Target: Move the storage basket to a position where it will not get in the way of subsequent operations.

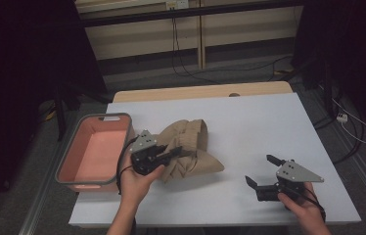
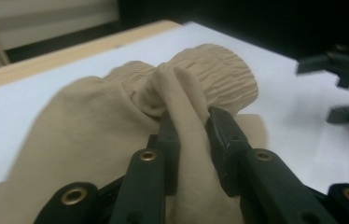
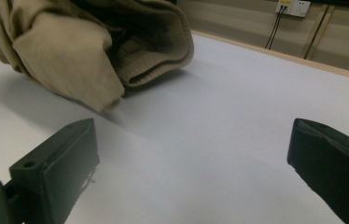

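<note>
Left gripper [image 2: 189, 122] fingers grasping tan garment [image 1: 191, 147] beside pink bin [image 1: 68, 159]; right gripper [image 1: 264, 171] released.

Pinched between the left gripper [image 2: 189, 123]'s matt black plastic jaws was a soft tan cloth garment [image 2: 116, 126], its cuff ribbed knit. Ahead of the right gripper [image 1: 262, 171], the table [image 1: 249, 127] looked smooth, matt white, edged beyond with pale wood.

A: Left gripper [image 2: 189, 122] pinches a fold of the tan sweater [image 2: 93, 135] on the white table [image 2: 284, 135].

B: Ribbed cuff [image 2: 224, 77] bunched just beyond; the other gripper [image 2: 345, 88] sits far right, jaws apart.
</note>
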`<state>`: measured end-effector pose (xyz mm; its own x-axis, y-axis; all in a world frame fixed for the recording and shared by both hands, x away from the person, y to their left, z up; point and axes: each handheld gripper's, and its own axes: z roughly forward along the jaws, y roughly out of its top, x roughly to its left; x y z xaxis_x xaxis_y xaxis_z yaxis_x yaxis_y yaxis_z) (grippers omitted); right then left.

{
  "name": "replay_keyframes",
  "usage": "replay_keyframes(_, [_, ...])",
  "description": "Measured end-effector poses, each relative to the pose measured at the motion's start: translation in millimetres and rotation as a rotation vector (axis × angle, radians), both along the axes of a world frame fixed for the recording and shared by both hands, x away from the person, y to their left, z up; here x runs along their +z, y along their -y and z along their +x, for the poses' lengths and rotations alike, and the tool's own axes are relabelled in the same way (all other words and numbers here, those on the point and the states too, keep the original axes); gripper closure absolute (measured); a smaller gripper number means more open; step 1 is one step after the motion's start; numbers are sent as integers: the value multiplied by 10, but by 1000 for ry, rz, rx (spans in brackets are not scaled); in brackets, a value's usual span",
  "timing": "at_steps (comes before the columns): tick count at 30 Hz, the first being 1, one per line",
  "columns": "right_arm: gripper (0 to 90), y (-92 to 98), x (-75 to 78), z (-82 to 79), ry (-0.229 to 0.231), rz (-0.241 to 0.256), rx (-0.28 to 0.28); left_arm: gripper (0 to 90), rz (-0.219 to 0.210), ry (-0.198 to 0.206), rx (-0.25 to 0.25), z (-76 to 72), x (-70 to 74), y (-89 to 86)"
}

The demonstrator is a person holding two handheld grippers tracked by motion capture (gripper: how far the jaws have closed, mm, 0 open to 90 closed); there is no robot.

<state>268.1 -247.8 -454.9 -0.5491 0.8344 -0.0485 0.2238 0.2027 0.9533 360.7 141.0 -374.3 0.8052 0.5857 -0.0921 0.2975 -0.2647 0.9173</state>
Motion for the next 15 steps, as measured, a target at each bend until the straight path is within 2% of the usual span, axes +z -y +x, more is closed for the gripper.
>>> replay_keyframes(2, [13,-28,-1,21,-2,-15,1,762,-30,-2,39,37,-8,-100])
replay_keyframes(9, [13,-136,7,121,-17,-54,9,776,-58,-27,142,153,-154,-324])
replay_keyframes(15, [14,-237,40,260,-33,-55,6,785,-31,-46,186,206,-293,-347])
